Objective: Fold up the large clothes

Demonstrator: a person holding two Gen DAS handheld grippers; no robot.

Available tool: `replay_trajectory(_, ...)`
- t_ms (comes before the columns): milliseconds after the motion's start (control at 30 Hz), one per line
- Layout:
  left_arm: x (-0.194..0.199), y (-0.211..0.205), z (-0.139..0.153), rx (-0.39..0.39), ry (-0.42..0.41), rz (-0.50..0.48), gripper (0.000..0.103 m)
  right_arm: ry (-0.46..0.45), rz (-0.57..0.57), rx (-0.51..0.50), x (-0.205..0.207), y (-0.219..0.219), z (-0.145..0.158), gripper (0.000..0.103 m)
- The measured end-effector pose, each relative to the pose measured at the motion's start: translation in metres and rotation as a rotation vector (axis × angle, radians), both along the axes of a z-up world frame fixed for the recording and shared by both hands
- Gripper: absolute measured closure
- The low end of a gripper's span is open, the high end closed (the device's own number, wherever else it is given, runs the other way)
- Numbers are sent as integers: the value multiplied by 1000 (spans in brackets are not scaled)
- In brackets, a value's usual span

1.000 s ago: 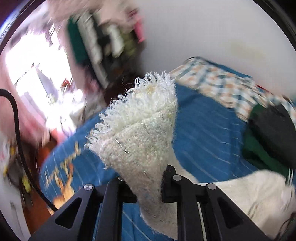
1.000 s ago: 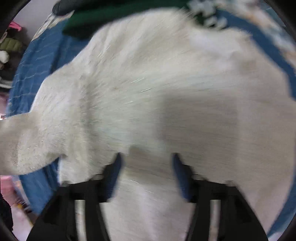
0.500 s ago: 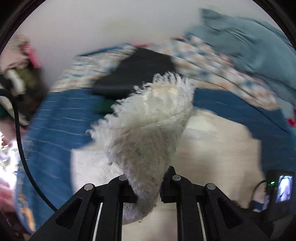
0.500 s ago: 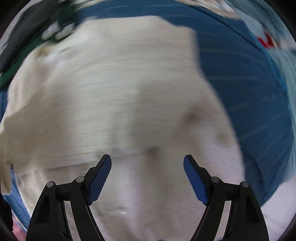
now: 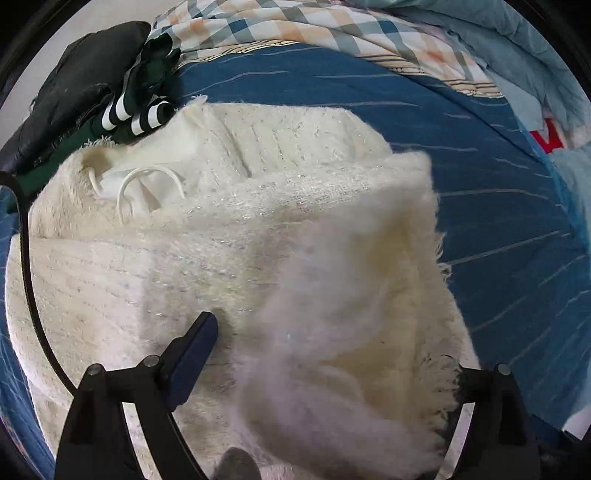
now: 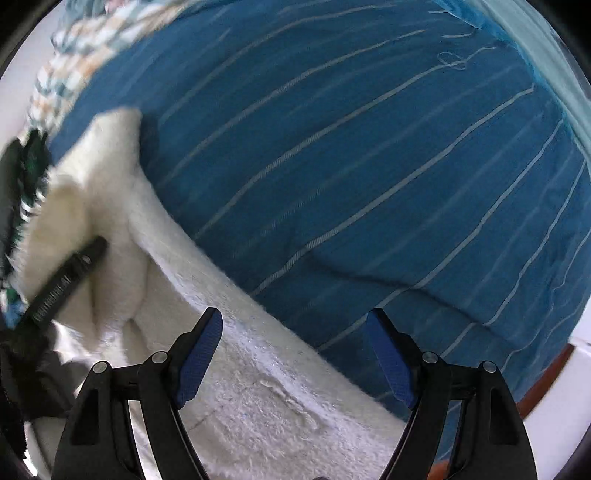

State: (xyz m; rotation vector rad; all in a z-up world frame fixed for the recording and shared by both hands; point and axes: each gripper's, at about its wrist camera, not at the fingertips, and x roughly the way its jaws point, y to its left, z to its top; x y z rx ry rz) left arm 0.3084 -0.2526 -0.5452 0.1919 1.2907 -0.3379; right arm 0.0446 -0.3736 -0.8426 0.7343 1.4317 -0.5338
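Observation:
A cream fuzzy sweater (image 5: 229, 236) lies on the blue striped bedspread (image 5: 480, 206); its white neck label and loop show at the upper left. My left gripper (image 5: 325, 365) points down over it and its jaws are opening. The fringed sleeve end (image 5: 369, 302), blurred, drops loose between them and covers the right finger. In the right wrist view my right gripper (image 6: 295, 350) stands open over the sweater's edge (image 6: 236, 354), with nothing between its blue pads (image 6: 201, 350). A black finger of the left gripper (image 6: 66, 280) shows over the sweater at the left.
A black garment (image 5: 74, 85) and a green one with white-striped cuffs (image 5: 144, 92) lie at the bed's far left, touching the sweater. A checked sheet (image 5: 295, 26) and a light blue blanket (image 5: 517, 55) lie behind. The bed's wooden edge (image 6: 546, 376) is at the lower right.
The left gripper swung over the sweater's body, opened and let go of the fringed sleeve end. The right gripper slid from the sweater's middle to its edge by the bedspread.

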Motion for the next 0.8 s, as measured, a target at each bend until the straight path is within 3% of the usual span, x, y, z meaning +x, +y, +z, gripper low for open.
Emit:
replay_trajectory(100, -8, 18, 26, -12, -23, 9, 13, -58, -62, 85, -28, -22, 4, 21)
replay_trajectory(233, -25, 67, 53, -15, -47, 83, 13, -202, -135, 249, -20, -38, 18, 21)
replay_trajectory(267, -32, 80, 55, 6, -55, 103, 13, -224, -125, 274, 0, -36, 29, 21)
replay_trajectory(400, -72, 134, 23, 223, -22, 133, 13, -301, -4, 371, 46, -13, 34, 21)
replay_trajectory(433, -77, 146, 14, 275, -17, 148, 13, -291, 27, 372, 57, -8, 30, 21)
replay_trajectory(467, -85, 161, 6, 324, -14, 166, 13, -279, 44, 371, 75, -13, 44, 21)
replay_trajectory(567, -97, 203, -29, 427, 23, 243, 13, -193, 134, 323, 118, -18, 35, 21)
replay_trajectory(600, -100, 218, -45, 436, 53, 272, 11, -169, 169, 315, 124, -15, 28, 26)
replay_trajectory(633, -99, 225, -53, 398, 65, 286, 9, -171, 199, 325, 135, -3, 20, 59)
replay_trajectory(667, -101, 231, -54, 361, 57, 310, 4, -175, 213, 324, 148, -11, 20, 71)
replay_trajectory(733, -98, 234, -57, 325, 44, 361, 0, -167, 266, 232, 162, 3, 20, 83)
replay_trajectory(800, -94, 230, -58, 322, 29, 382, 0, -192, 290, 183, 163, 1, 34, 85)
